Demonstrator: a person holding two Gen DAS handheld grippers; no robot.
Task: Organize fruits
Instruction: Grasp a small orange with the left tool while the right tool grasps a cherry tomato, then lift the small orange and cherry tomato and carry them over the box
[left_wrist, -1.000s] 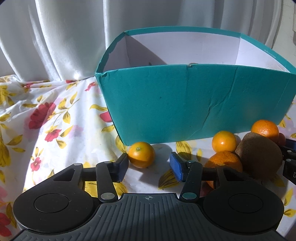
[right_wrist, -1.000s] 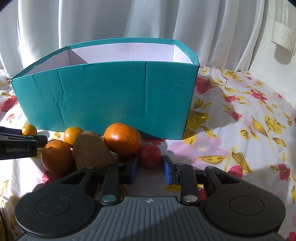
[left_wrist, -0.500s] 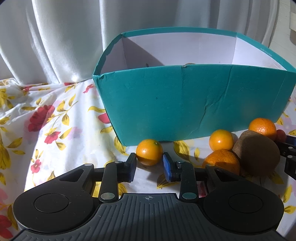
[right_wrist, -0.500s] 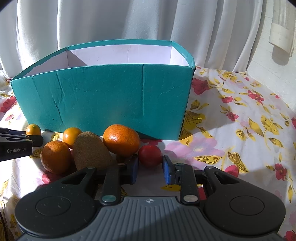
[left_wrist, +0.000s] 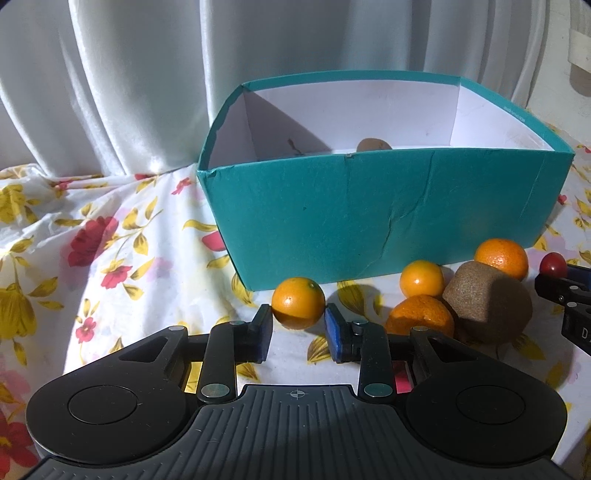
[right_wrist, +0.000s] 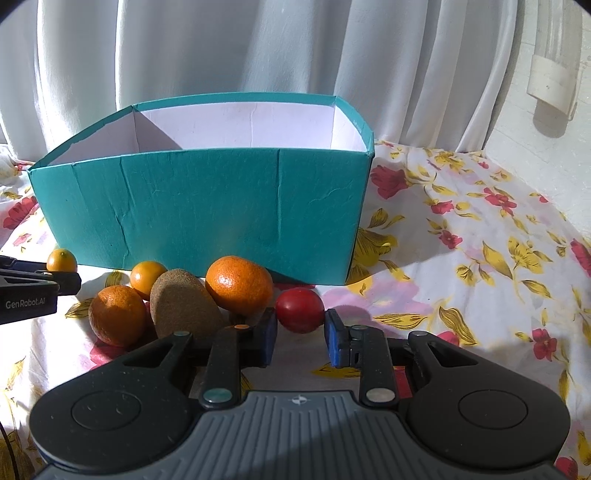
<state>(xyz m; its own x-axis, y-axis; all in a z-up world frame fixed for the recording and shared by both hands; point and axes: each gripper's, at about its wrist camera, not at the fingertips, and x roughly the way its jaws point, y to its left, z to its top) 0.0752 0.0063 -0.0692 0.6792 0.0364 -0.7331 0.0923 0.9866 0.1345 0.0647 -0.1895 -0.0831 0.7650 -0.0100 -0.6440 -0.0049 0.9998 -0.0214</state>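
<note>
A small orange sits between the blue pads of my left gripper, which is shut on it just in front of the teal box. My right gripper is shut on a small red fruit near the box's right front corner. Between the two grippers lie a brown kiwi, two mandarins and another small orange. Over the box's front wall the top of a kiwi shows inside; the box floor is hidden.
A flowered cloth covers the table, with wrinkles at the left. White curtains hang right behind the box. A white fitting is on the wall at the right. Each gripper shows at the edge of the other's view.
The left jaws closed from wide open onto the small orange. Both views now look from higher, showing more of the box's inside. The right jaws stayed on the red fruit.
</note>
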